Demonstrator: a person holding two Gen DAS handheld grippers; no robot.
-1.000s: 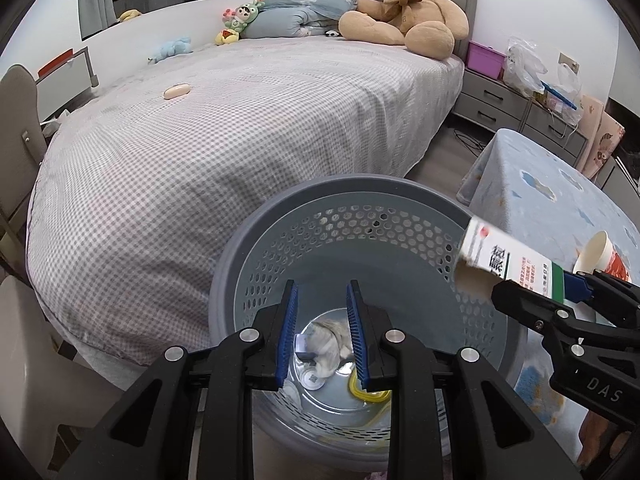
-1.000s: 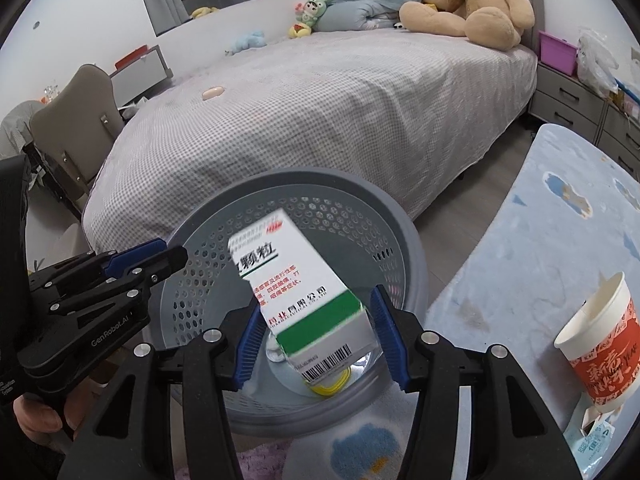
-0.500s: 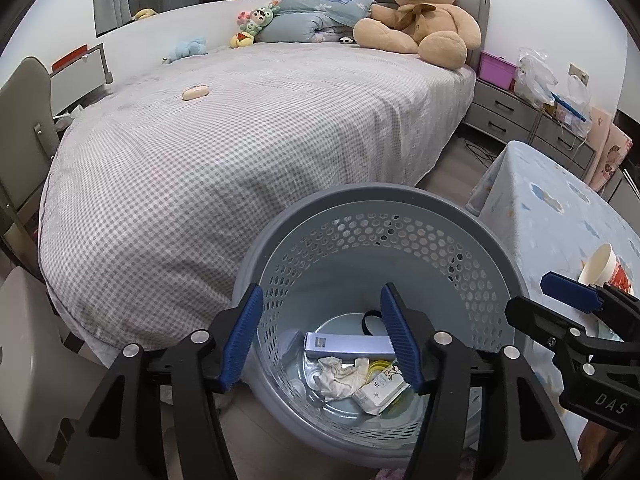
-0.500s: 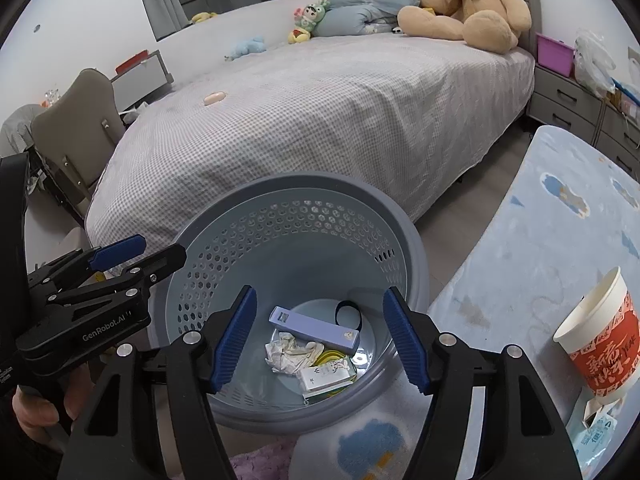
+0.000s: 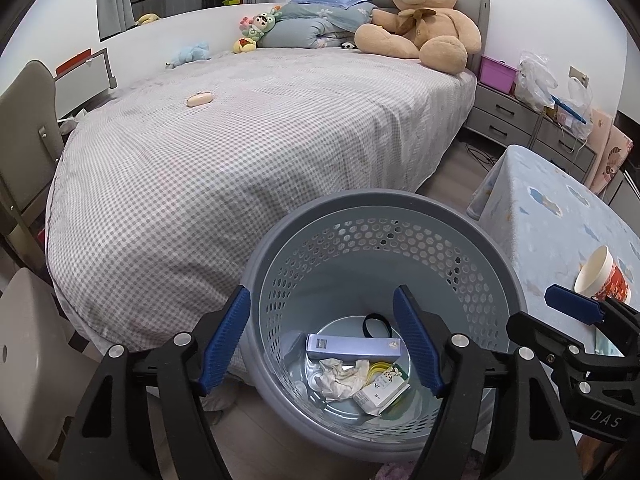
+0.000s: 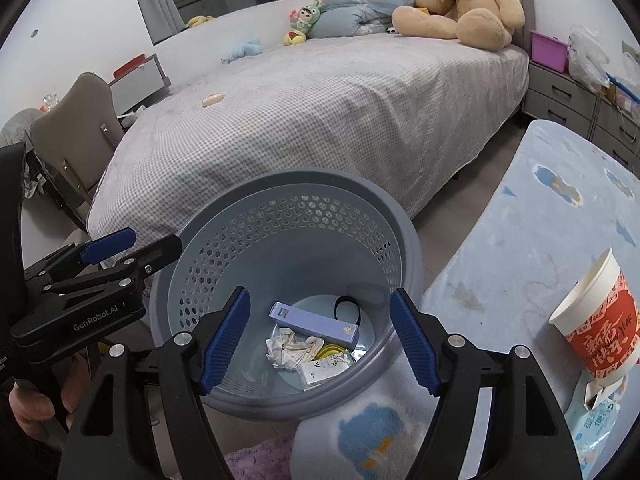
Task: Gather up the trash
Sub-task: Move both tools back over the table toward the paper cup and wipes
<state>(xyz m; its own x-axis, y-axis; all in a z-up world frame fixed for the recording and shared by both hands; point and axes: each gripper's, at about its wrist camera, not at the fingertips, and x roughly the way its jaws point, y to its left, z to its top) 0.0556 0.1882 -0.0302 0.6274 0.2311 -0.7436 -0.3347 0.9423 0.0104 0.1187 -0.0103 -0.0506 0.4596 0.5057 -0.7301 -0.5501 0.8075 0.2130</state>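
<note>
Trash basket [image 5: 496, 256] rim sits between bed [image 5: 280, 128] and table [image 6: 540, 240]; both grippers [image 5: 322, 340] [image 6: 320, 336] hover spread, empty.

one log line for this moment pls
left gripper: open, empty | right gripper: open, empty | both over basket | paper cup on table

Perforated matt plastic basket [image 5: 380, 216], crumpled paper [image 5: 340, 374], glossy card cup [image 6: 592, 328], checked cloth bedspread [image 5: 240, 152], plush bear [image 5: 424, 16].

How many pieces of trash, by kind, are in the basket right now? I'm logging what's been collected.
In the grey basket:
Boxes: 2 (purple box, white box)
Crumpled paper: 1
Black ring: 1
Yellow item, partly hidden: 1
Total: 5
</note>
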